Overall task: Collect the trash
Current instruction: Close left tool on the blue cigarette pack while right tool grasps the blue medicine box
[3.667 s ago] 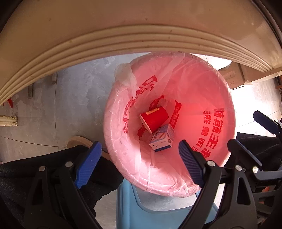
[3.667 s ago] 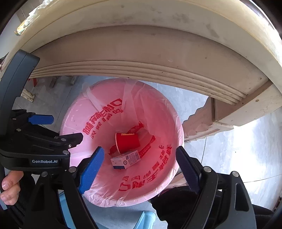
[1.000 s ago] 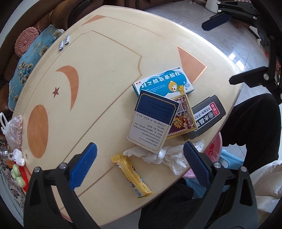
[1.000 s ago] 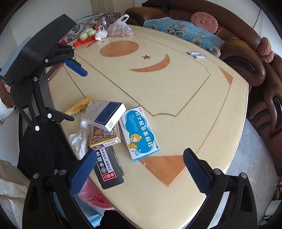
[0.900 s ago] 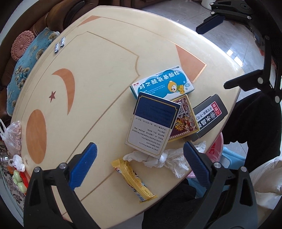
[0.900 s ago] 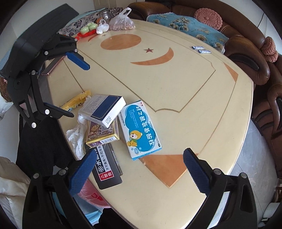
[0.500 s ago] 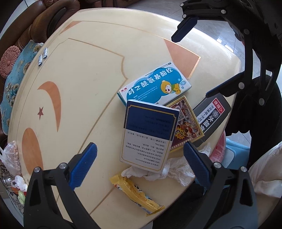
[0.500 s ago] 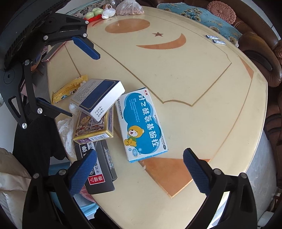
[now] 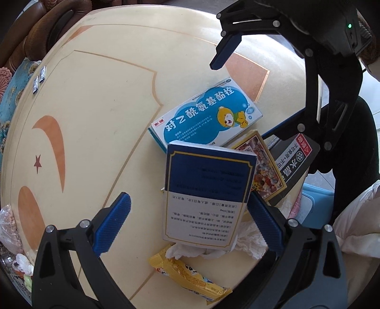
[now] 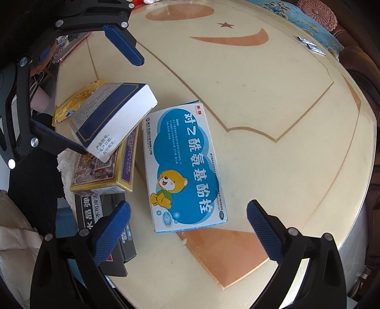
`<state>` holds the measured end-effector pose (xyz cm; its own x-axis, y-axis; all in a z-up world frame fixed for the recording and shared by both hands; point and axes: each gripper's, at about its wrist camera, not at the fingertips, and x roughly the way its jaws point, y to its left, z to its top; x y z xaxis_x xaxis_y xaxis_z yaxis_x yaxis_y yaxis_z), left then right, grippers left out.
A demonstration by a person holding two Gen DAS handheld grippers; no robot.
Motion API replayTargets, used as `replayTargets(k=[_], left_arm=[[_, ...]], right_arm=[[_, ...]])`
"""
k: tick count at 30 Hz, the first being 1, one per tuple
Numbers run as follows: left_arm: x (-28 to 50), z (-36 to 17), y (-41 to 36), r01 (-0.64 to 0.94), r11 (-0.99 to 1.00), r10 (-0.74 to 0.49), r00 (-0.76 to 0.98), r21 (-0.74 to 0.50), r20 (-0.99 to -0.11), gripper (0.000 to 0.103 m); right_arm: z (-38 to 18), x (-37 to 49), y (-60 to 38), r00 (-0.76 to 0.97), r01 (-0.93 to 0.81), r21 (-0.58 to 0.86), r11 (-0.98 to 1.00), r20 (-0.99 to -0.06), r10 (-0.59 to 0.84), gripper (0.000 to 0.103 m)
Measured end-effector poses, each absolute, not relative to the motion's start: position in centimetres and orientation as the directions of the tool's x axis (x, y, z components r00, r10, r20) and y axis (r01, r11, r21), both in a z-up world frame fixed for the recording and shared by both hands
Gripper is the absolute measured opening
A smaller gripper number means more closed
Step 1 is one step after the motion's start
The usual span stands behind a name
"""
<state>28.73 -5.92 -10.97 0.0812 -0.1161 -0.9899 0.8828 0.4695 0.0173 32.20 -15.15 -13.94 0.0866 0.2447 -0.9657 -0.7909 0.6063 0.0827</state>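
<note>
Trash lies at the near edge of a cream table (image 9: 99, 99). A navy and white box (image 9: 206, 197) leans on a gold box (image 9: 263, 171), crumpled white tissue (image 9: 247, 242) and a yellow snack wrapper (image 9: 190, 278). My left gripper (image 9: 187, 218) is open, its fingers either side of the navy box's near end. A blue bear box (image 10: 185, 166) lies flat beside them. My right gripper (image 10: 187, 228) is open just above the bear box's near end. A black box (image 10: 104, 228) overhangs the table edge.
A brown sofa with a blue cushion (image 10: 306, 16) curves behind the table. Two small sachets (image 9: 39, 79) lie at the far edge. Bagged items (image 9: 9, 228) sit at the table's left end. A pale blue stool (image 9: 315, 204) stands below the edge.
Both grippers left the pink bin under the table and came up over the tabletop. In the last second both lowered toward the boxes, the left onto the navy box, the right onto the bear box.
</note>
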Motion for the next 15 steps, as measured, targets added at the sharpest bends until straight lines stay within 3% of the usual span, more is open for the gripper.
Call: replayTargets(k=[4,10,13,15], left_arm=[[29.4,-11.1,-5.8,0.881,0.473,-0.140,0.060,-0.013,-0.988,0.096],[30.7,-11.4,-5.4,0.853,0.520,-0.170,0.046,-0.050,-0.984,0.096],[30.9,-11.3,-5.2,0.843,0.535,-0.180,0.046,-0.059,-0.983,0.087],[31.1,-11.2,-5.1,0.833,0.548,-0.185,0.035,-0.074,-0.982,0.081]], right_arm=[[-14.5,32.5,-14.7,0.089,-0.804,0.066,0.591,-0.969,0.230,0.095],[-14.7,33.0,-14.7,0.125,-0.793,0.044,0.607,-0.964,0.233,0.072],[-14.5,33.6,-15.2,0.152,-0.767,0.033,0.641,-0.961,0.233,0.061],[-14.5,34.0,-15.7,0.157,-0.747,0.045,0.663,-0.958,0.242,0.061]])
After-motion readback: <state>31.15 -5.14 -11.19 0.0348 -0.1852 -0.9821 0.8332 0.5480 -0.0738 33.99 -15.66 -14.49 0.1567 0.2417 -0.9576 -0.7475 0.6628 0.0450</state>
